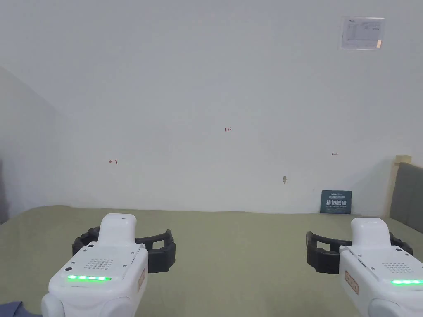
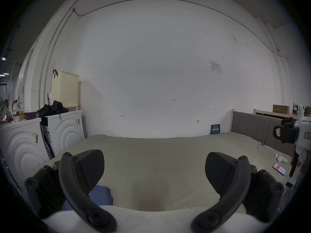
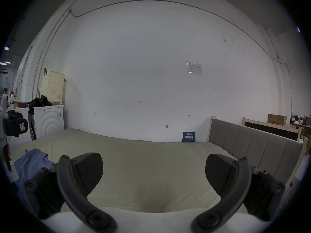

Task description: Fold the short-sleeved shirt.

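Pale green bedding covers the bed (image 1: 231, 256) beneath both tools, left tool (image 2: 154, 172) and right tool (image 3: 154, 174) gaping wide and empty, likely poised to start, while the crumpled blue short-sleeved shirt (image 3: 32, 162) lies unfolded beside the left tool's outer side.

- Small red number "123" (image 1: 228, 129) written on the wall (image 1: 206, 82), near its middle.
- Blue sign (image 1: 335, 202) at the wall's foot, 4 o'clock of the number: white characters, too blurred to read.
- Sheet (image 1: 362, 32) on the wall at 1 o'clock: print too small to read.
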Tool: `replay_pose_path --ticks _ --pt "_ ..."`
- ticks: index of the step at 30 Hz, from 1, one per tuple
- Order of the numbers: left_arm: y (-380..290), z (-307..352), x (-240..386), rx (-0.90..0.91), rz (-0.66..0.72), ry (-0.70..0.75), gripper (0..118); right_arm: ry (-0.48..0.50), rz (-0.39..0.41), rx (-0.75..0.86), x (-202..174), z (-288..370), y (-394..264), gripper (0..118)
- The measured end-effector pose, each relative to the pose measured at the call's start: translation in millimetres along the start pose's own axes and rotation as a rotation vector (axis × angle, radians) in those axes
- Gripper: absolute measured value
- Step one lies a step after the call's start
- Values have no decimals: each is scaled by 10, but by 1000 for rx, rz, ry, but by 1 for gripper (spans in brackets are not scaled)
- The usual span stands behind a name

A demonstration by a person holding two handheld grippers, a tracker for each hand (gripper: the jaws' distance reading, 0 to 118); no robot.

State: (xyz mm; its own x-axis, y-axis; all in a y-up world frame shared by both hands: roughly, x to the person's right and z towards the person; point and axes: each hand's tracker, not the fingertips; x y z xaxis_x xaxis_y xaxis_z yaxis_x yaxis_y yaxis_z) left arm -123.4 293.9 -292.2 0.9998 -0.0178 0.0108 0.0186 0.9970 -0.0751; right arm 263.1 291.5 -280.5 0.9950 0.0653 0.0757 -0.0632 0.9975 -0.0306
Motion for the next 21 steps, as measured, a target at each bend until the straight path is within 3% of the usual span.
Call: replay_pose_path --ticks 21 --pt "15 21 -15 2 15 1 118 41 -6 -8 -18 54 -17 118"
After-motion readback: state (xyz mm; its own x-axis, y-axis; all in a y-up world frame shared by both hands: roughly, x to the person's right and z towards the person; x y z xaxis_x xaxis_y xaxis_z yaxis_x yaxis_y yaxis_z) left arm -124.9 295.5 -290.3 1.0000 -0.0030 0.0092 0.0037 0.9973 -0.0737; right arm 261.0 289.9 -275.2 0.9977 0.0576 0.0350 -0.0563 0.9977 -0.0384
